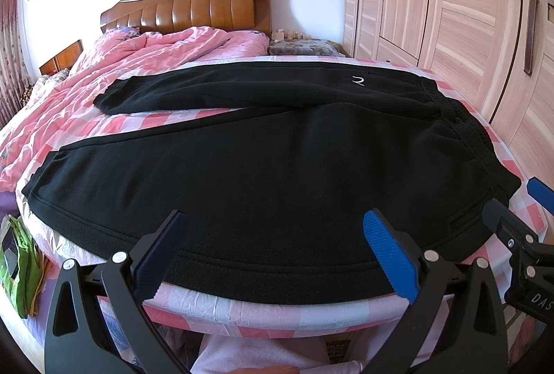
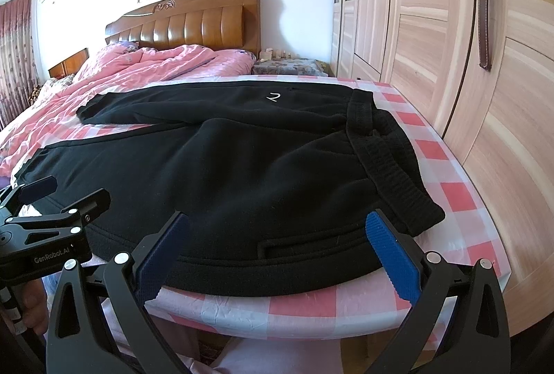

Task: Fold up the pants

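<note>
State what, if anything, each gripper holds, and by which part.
Nothing is held. The left gripper and the right gripper are both open, poised at the near edge of the black pants, which lie flat on the bed.

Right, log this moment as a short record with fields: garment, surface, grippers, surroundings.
garment: black pants spread flat, legs apart, waistband toward the wardrobe side, small white logo on the far leg
surface: pink checked sheet on the bed
left gripper: open, at the near hem edge, holding nothing
right gripper: open, near the waistband corner, holding nothing
surroundings: pink quilt bunched beyond, wooden headboard, wardrobe alongside
fold: not started
</note>
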Demonstrator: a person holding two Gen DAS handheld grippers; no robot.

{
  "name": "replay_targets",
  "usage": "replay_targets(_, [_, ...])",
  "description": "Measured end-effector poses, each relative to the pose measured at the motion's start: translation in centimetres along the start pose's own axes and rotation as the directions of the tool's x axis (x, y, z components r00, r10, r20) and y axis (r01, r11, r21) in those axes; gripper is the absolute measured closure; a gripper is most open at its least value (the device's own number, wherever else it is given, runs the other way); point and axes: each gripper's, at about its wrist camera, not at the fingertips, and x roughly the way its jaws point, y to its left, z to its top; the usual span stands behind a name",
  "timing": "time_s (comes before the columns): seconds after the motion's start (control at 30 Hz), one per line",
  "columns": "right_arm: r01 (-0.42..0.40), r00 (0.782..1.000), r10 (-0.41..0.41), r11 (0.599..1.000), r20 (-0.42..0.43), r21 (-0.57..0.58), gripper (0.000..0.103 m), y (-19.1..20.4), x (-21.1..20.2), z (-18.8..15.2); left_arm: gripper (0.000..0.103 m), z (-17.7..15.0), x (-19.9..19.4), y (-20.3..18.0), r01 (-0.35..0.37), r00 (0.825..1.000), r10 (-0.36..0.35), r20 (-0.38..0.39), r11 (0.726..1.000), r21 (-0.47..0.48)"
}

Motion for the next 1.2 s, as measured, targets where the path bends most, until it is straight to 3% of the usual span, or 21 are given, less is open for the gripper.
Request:
replay_targets(0.3, [-0.026, 1.0, 0.026, 1.0, -0.012, -0.01, 0.004, -0.5, 0.6, 0.8, 0.001, 0.3, 0.2, 0.8, 0.031, 1.0, -0.031, 0.006, 0.999, -0.015])
replay_targets(0.43, [-0.079, 0.997, 0.077, 0.995, -0.024, -0.054, 0.004, -1.6, 2.2, 3.2, 0.001, 1.7, 1.2, 0.7, 0.026, 0.999, -0.028, 0.023, 0.997, 0.073])
replay_targets(0.6, [-0.104, 0.992, 0.095, 0.988, -0.083, -0.112, 0.004, -5.1, 8.2, 9.2, 0.001, 5.9, 4.3, 0.4, 0.063, 0.998, -0.063, -0.01, 0.968, 0.245])
replay_targets(0.7, [-0.072, 0.987, 0.055, 0.991, -0.154, -0.11, 0.004, -7.6, 13.5, 12.8, 0.001, 9.8, 7.0, 0.5, 0.008, 1.0, 0.0, -0.026, 0.954, 0.301])
replay_targets(0.73, [-0.065, 0.985, 0.047, 0.992, -0.164, -0.106, 0.004, -8.3, 15.0, 13.7, 0.001, 11.2, 7.8, 0.7, 0.02, 0.999, -0.011, -0.03, 0.953, 0.301])
replay_targets(0.87, [-0.092, 0.974, 0.064, 0.988, -0.217, -0.125, 0.004, -10.2, 22.3, 18.8, 0.001, 16.2, 11.8, 1.4, 0.088, 0.992, -0.06, -0.114, 0.963, 0.257])
replay_targets(0.97, [-0.181, 0.95, 0.131, 0.97, -0.284, -0.159, 0.004, -10.2, 26.9, 21.2, 0.002, 19.8, 16.9, 2.5, 0.216, 0.95, -0.176, -0.257, 0.967, 0.137])
replay_targets(1.0, [-0.198, 0.943, 0.137, 0.963, -0.304, -0.181, 0.004, -10.1, 28.4, 21.9, 0.002, 20.8, 18.5, 2.7, 0.221, 0.944, -0.186, -0.271, 0.97, 0.103])
replay_targets(1.1, [-0.236, 0.925, 0.136, 0.937, -0.355, -0.257, 0.004, -9.6, 32.7, 23.1, 0.002, 22.8, 22.0, 2.8, 0.185, 0.952, -0.162, -0.258, 0.98, 0.068])
replay_targets(1.2, [-0.322, 0.889, 0.2, 0.913, -0.413, -0.251, 0.005, -9.8, 36.1, 23.8, 0.002, 25.1, 26.0, 2.2, 0.212, 0.936, -0.203, -0.288, 0.977, 0.0])
